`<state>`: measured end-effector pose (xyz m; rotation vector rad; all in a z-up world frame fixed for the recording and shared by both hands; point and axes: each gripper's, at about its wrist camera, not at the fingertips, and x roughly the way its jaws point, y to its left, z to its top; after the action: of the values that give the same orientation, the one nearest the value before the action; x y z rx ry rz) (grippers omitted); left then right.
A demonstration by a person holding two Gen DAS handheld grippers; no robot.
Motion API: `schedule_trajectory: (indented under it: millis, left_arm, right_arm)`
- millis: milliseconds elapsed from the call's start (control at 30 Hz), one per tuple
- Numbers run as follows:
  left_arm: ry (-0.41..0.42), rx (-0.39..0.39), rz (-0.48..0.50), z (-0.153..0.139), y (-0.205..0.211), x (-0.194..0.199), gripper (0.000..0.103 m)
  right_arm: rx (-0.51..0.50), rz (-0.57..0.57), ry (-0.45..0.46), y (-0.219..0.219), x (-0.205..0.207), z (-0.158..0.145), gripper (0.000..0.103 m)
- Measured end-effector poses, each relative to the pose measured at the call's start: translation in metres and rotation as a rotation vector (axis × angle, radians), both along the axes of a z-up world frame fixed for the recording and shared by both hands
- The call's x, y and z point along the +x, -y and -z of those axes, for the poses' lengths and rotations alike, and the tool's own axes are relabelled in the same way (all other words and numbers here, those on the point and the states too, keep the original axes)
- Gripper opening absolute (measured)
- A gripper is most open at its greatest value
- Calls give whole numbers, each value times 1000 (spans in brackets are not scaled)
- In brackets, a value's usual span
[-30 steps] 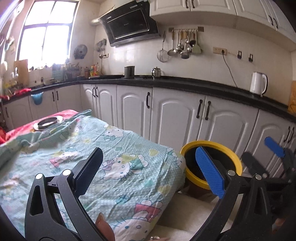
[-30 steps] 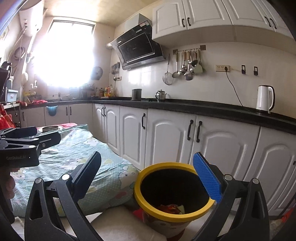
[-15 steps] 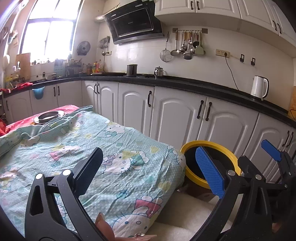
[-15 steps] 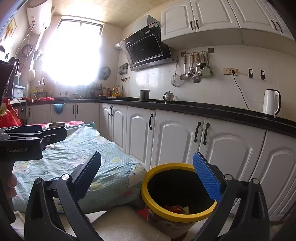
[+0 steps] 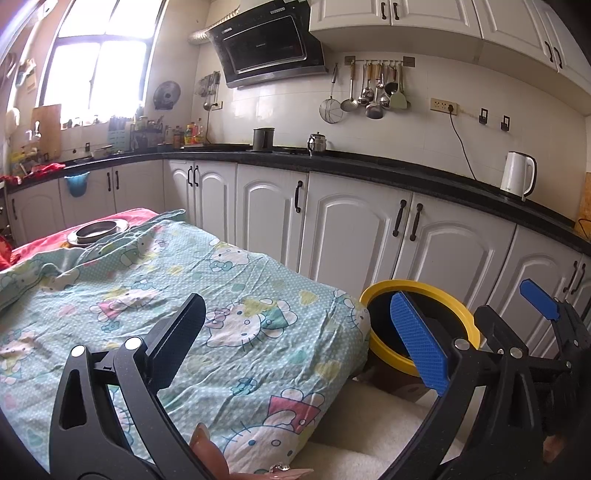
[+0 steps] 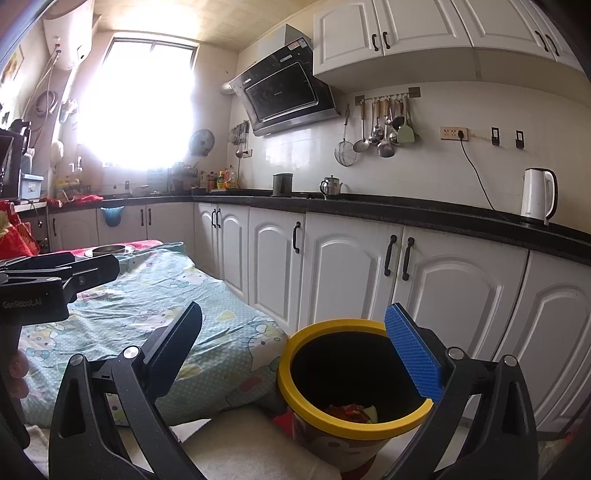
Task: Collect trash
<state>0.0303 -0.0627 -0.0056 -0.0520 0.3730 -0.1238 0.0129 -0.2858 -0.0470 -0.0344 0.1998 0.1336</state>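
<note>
Open bin mouth (image 6: 356, 363) beside cloth-covered table (image 6: 155, 314), cabinets (image 6: 347, 273) behind.

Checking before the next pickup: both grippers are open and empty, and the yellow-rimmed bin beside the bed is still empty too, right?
Not quite. The bin already holds some trash at its bottom, as the right wrist view shows. The left gripper and right gripper are indeed open and empty.

A white kettle (image 5: 517, 176) stands at the right on the black countertop (image 5: 369, 168). Ladles (image 6: 384, 125) hang on the wall under the upper cabinets (image 6: 424, 29). A cartoon-print sheet (image 5: 184, 295) fills the lower left, a metal bowl (image 5: 98, 230) behind it.
</note>
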Motion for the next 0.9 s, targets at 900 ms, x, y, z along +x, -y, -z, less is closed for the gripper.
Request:
schedule_trajectory:
  millis: [900]
  left_arm:
    - [6, 1, -5, -1, 0, -1, 92]
  right_arm:
    - [3, -5, 0, 0, 0, -1, 97]
